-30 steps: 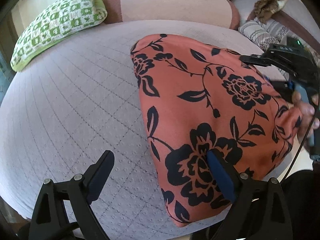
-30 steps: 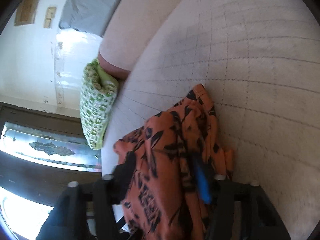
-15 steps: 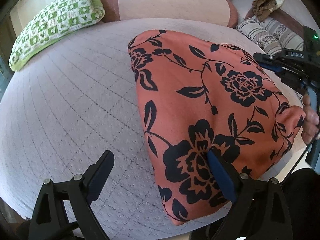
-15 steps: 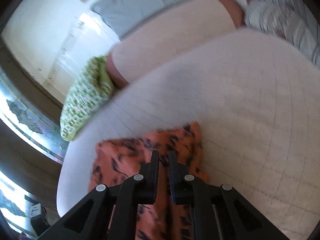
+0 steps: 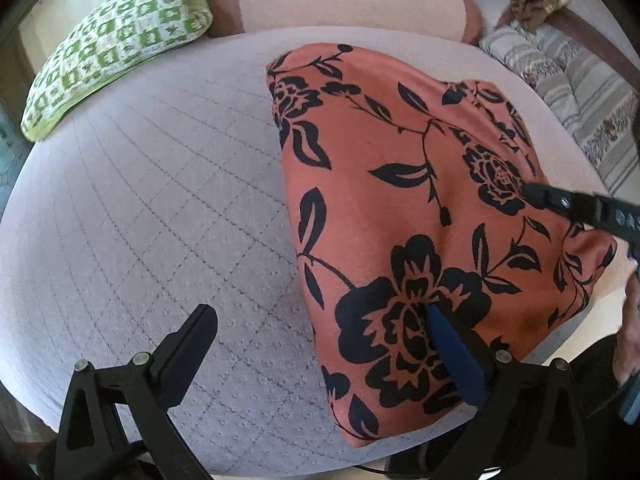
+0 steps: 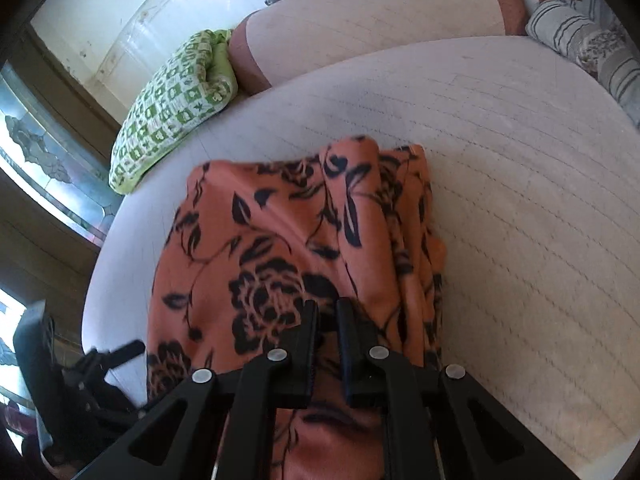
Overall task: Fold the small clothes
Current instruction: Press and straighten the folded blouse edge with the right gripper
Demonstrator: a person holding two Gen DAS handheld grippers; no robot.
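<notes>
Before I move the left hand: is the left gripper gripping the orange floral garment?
Apart. The left wrist view shows the left gripper wide open, one finger over bare mattress, the other over the orange floral garment.

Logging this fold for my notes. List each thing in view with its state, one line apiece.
orange floral garment: folded, lying on the quilted cover
left gripper: open wide, one finger over the garment
right gripper: nearly shut, over the garment, grip unclear
green checked pillow: resting at the bed's far edge

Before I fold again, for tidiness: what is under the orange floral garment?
The orange floral garment lies on the grey quilted mattress, bare around it. Anything beneath the cloth is covered, so unseen.
</notes>
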